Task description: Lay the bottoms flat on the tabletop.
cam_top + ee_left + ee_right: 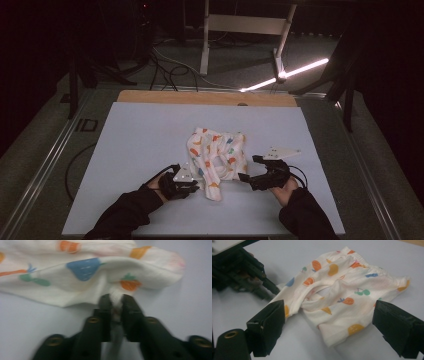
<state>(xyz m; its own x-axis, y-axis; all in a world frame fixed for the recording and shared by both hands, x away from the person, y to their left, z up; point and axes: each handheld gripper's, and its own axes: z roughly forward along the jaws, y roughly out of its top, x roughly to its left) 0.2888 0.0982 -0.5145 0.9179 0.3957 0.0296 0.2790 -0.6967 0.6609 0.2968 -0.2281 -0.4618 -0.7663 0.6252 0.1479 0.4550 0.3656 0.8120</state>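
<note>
The left hand-held gripper (116,302) has its jaws pinched tight on a bunched fold at the edge of the printed garment (82,272), a small cream piece with orange, blue and green fruit shapes, which lies crumpled on the pale blue surface (140,150) near the person's side. In the high view the left hand-held gripper sits at the garment's lower left edge, while the right hand-held gripper (329,325) stands wide apart, its jaws straddling the near corner of the cloth without touching it. The step in hand looks like securing two grips before spreading or folding the garment. The next move likely calls for the right jaws to advance and close on the facing edge, then both hands to draw apart.
</note>
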